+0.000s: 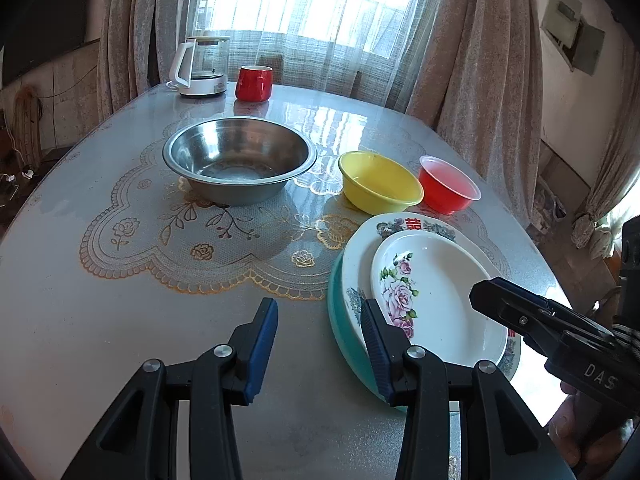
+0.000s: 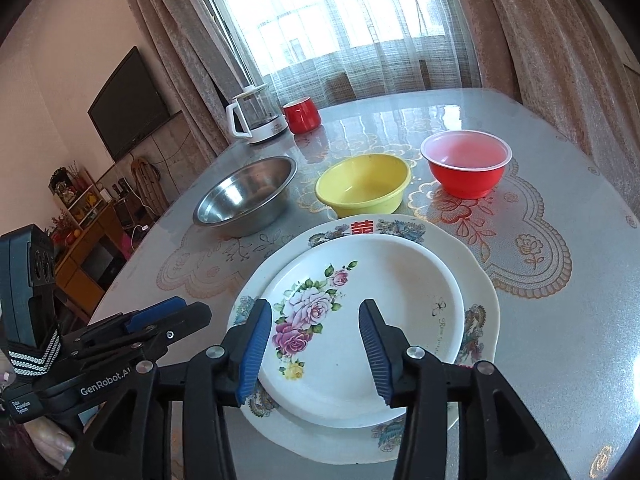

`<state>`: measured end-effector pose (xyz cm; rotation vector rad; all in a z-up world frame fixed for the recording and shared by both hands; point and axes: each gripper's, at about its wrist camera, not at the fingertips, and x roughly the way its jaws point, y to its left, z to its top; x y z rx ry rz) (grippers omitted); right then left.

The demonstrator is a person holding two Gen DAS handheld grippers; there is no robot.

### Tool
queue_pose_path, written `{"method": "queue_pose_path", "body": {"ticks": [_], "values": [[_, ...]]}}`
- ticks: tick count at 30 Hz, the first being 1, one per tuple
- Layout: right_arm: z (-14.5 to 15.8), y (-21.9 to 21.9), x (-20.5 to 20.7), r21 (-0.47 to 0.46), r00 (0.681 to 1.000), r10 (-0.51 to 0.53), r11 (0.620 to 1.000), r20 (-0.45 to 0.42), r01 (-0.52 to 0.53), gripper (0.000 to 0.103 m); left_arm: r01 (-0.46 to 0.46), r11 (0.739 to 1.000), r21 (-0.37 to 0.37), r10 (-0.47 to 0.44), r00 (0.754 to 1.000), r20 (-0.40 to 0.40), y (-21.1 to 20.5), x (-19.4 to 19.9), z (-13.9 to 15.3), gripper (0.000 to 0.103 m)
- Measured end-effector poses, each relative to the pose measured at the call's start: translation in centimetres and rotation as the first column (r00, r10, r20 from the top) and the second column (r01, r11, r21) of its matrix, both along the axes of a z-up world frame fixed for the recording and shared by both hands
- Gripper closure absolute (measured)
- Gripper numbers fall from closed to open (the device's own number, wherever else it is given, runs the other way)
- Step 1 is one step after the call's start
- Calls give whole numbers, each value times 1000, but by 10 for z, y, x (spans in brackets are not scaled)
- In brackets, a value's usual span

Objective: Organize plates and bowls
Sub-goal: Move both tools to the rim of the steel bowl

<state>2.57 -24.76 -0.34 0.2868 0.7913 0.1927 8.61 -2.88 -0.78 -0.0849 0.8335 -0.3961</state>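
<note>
Stainless steel bowl (image 2: 245, 196), yellow plastic bowl (image 2: 363, 189), red plastic bowl (image 2: 466, 162) stand separately, unnested. Rose-print white plate (image 2: 360, 320) tops stacked plates, likely by size. Right gripper (image 2: 315, 346), left gripper (image 1: 320, 348): jaws wide, empty.

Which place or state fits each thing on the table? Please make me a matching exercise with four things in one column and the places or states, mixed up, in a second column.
Things:
1. round stainless steel bowl
2. yellow plastic bowl
3. white plate with pink roses
4. red ceramic mug

Places or states:
A. beside the glass kettle
B. between two other bowls
C. on top of the plate stack
D. leftmost bowl in the row

Pairs: 1-D, 2-B, 3-C, 4-A
</note>
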Motion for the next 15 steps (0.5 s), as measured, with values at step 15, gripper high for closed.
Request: {"method": "queue_pose_path", "body": {"ticks": [15], "values": [[2, 54, 39, 22, 985, 171, 985, -38, -170, 56, -139, 990, 8, 139, 990, -37, 47, 22, -15, 59]]}}
